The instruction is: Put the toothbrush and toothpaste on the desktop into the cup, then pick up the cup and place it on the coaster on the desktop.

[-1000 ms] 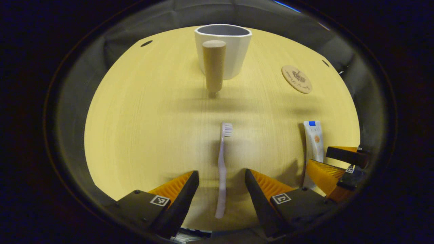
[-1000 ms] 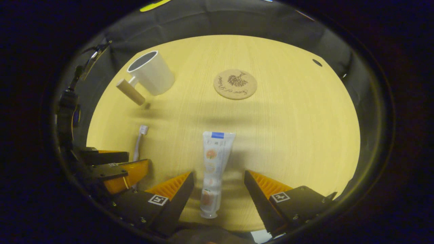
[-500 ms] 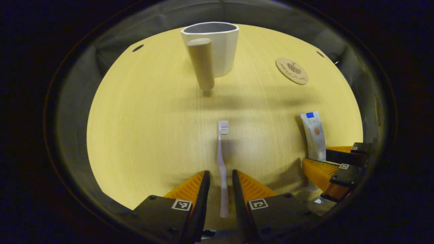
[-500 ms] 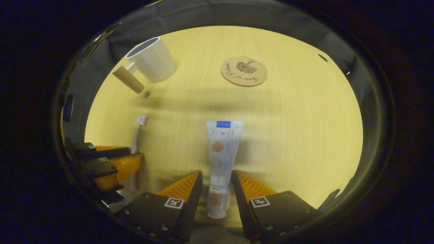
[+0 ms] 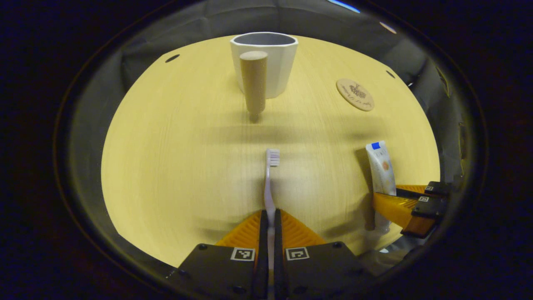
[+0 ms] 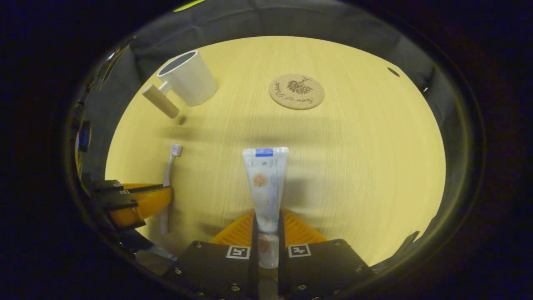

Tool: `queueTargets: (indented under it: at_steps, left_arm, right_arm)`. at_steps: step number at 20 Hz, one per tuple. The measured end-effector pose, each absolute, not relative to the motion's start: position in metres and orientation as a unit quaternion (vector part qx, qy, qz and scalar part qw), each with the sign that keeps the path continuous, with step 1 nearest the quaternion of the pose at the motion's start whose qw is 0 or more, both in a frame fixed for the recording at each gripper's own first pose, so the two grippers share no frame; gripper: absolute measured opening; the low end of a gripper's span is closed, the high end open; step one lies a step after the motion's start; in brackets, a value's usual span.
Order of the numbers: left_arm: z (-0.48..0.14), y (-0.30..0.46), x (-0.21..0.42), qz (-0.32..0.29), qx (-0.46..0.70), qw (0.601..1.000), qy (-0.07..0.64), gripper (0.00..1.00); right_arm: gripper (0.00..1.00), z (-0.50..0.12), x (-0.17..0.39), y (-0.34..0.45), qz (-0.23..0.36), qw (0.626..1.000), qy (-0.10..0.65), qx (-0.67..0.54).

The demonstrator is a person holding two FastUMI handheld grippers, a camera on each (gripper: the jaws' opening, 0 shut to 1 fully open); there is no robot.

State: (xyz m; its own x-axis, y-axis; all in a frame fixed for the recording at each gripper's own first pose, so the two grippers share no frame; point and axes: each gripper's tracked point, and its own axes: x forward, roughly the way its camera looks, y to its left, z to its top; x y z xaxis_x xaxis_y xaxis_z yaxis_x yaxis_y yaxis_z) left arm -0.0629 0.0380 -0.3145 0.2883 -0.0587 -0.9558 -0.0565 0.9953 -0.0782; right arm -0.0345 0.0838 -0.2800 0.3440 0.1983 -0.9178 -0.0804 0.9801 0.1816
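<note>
**Both items gripped, nothing in the cup yet**

Left gripper (image 5: 269,221) fingers pinch the toothbrush (image 5: 270,183); right gripper (image 6: 266,227) fingers pinch the toothpaste (image 6: 265,185), both low over the bench (image 5: 175,158). Cup (image 5: 266,62) empty at the back; coaster (image 6: 296,91) bare. Loading and placing remain.

desktop (image 5: 175,158): pale wood, fine straight grain, matt
cup (image 5: 272,62): white, smooth, looks like matt plastic or ceramic, can't tell which
cup handle (image 5: 254,81): bare wood peg, matt
coaster (image 6: 296,91): cork-like, matt, dark printed motif
toothbrush (image 5: 270,183): smooth plastic, slight sheen, bristled head
toothpaste (image 6: 265,183): soft plastic tube, glossy print, clear cap
finger pads (image 6: 233,229): ribbed
</note>
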Motion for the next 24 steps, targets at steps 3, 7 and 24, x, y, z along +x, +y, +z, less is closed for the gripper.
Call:
queueTargets:
  at_steps: [3,7,24]
  left_arm:
    - [-0.311,0.039,-0.063,-0.002,-0.071,0.808,0.585,0.08]
    - [-0.295,0.036,-0.067,0.002,-0.100,0.825,0.556,0.08]
    - [-0.145,0.021,-0.037,-0.017,-0.116,0.947,0.298,0.07]
  right_arm:
    - [0.18,-0.269,-0.033,0.084,0.088,0.831,0.546,0.059]
    - [0.18,-0.249,-0.029,0.077,0.090,0.856,0.506,0.059]
    - [0.18,-0.171,-0.026,0.066,0.128,0.923,0.355,0.068]
